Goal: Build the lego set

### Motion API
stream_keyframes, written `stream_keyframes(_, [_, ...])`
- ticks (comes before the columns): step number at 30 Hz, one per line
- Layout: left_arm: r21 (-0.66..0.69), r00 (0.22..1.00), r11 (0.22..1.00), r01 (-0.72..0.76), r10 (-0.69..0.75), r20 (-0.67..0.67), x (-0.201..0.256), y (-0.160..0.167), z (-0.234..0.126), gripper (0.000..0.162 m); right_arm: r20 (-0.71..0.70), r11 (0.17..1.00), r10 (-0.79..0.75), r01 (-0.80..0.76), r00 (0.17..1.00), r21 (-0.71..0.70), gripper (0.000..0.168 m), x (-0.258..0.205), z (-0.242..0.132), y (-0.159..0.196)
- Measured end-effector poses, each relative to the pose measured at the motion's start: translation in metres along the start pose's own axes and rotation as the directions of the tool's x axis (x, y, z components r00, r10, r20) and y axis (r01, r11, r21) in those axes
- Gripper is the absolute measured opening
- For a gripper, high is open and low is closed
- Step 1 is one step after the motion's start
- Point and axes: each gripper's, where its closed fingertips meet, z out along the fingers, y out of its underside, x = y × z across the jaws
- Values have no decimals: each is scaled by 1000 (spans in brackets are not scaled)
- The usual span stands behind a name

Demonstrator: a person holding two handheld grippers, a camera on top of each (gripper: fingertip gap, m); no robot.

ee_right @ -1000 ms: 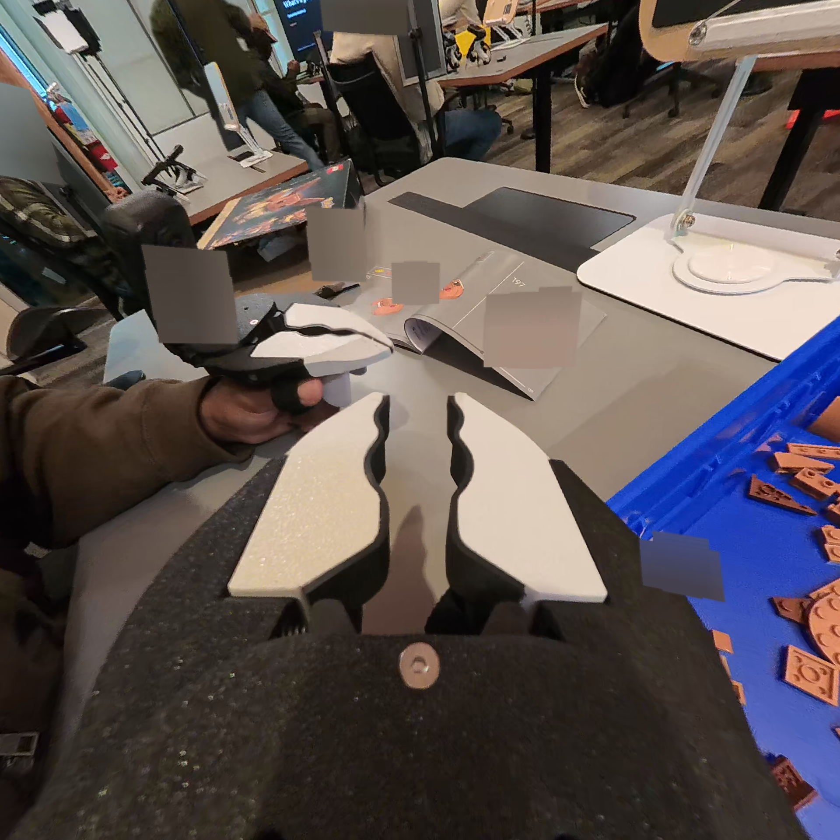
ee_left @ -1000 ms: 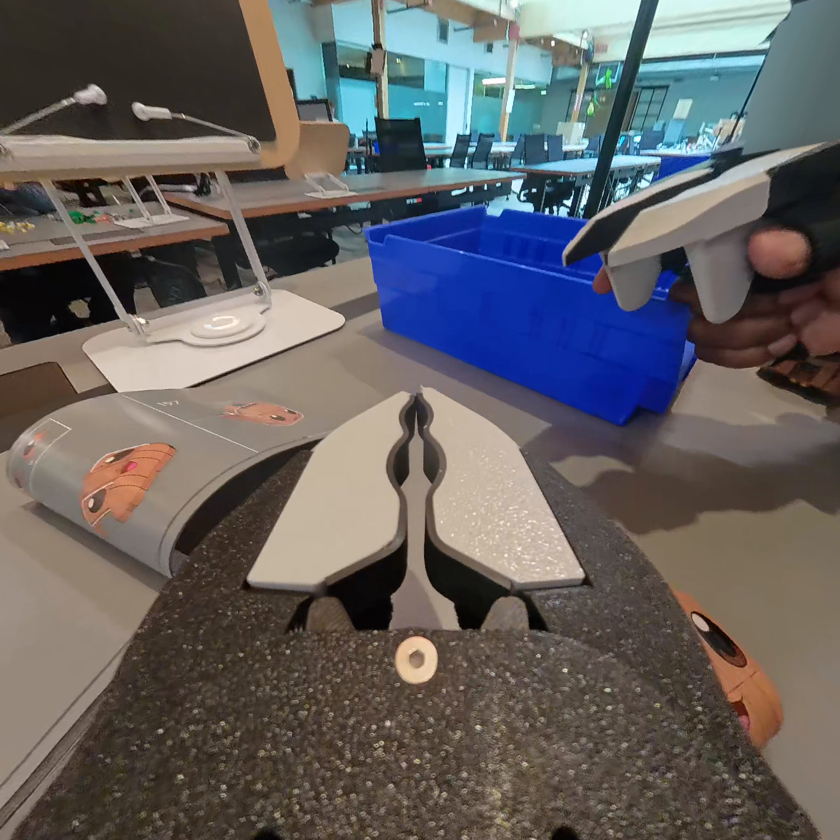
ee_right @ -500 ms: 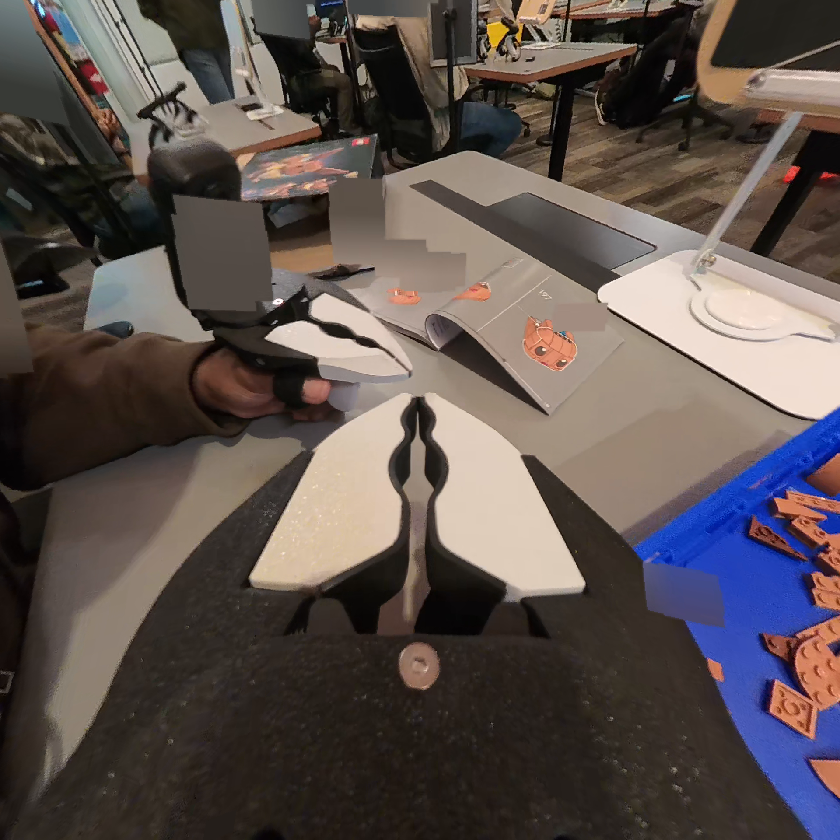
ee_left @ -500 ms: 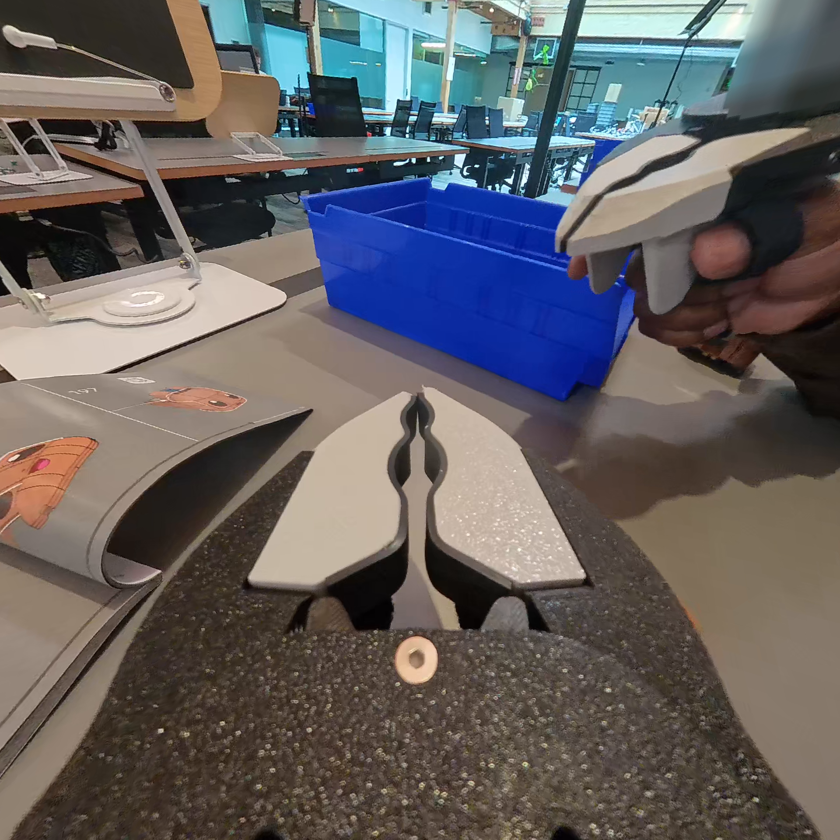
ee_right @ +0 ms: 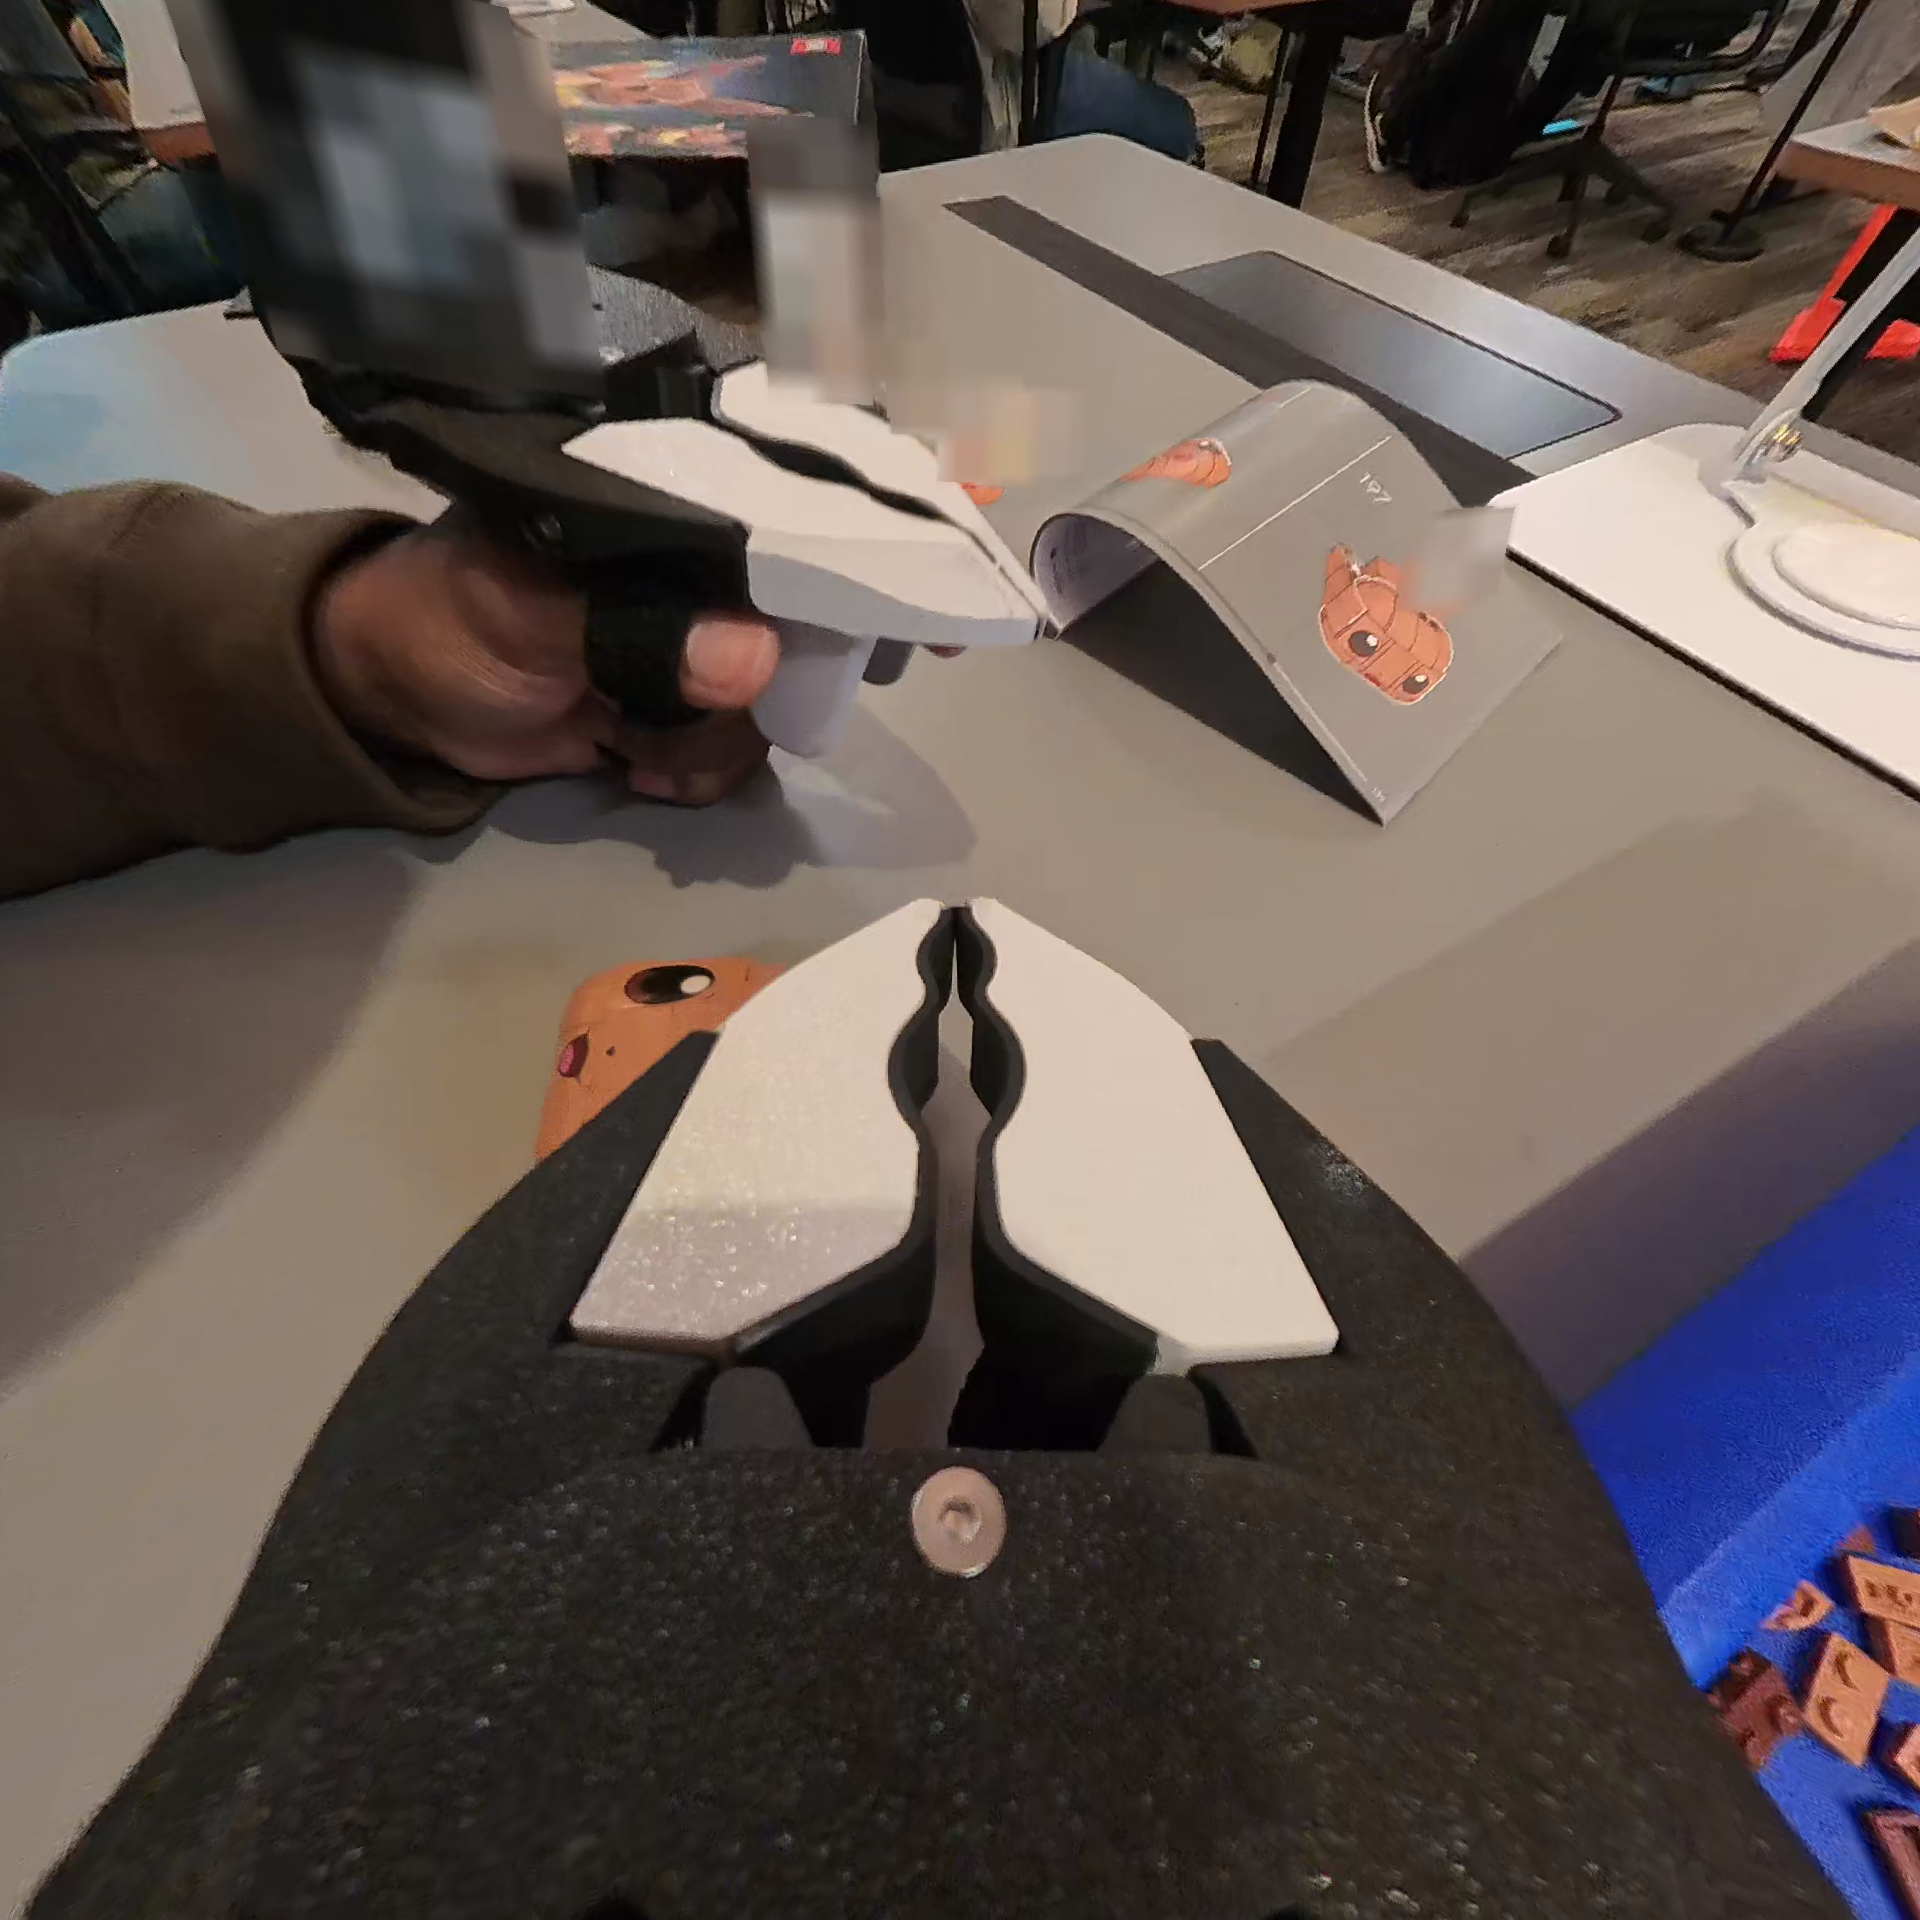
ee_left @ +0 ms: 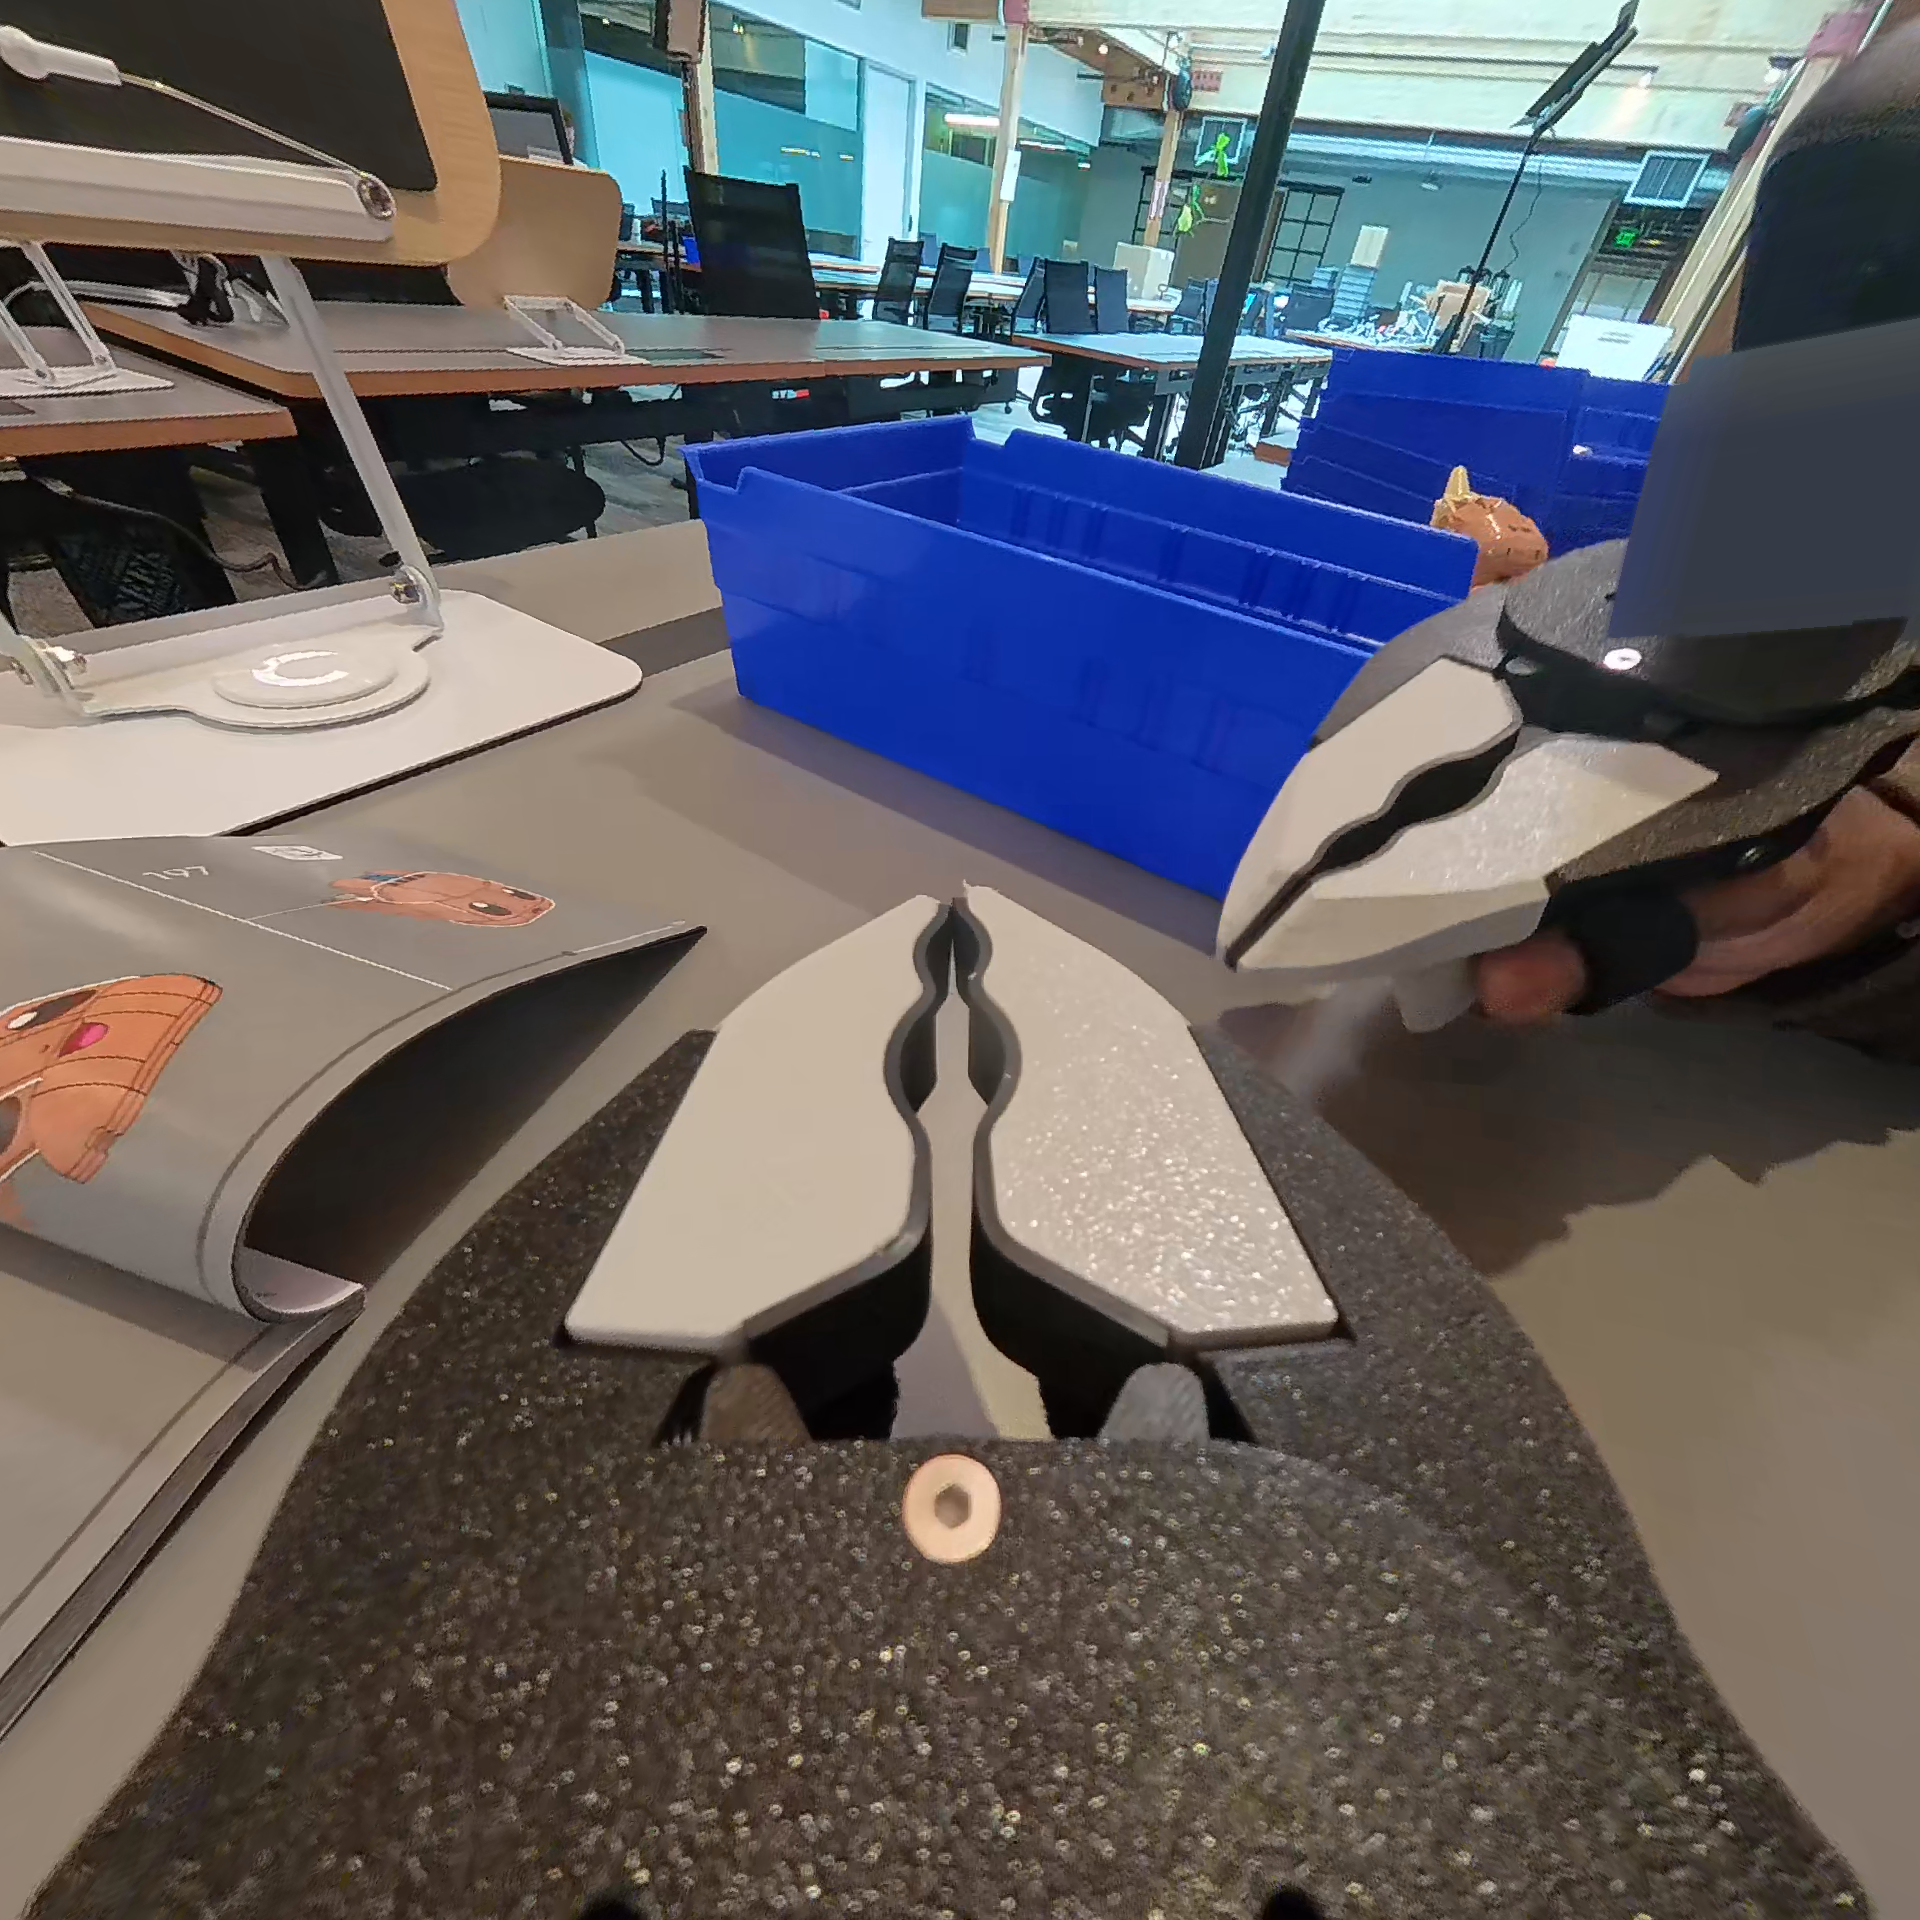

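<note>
A white lamp base is seen on the grey table; a dark inset panel is set into the tabletop beyond that base; wooden desks and black chairs are ranged behind the base.

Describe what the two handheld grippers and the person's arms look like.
Both the left gripper and right gripper have pale grey wavy-edged fingers on a speckled black body with one silver screw. The person wears a brown sleeve and a black finger strap.
</note>
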Motion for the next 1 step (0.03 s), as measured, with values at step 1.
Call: stream_keyframes(1, [2,1000,1000,5,-5,1,0,0,0,0,4,1000,2,-2,1000,-6,0,-1,1,3])
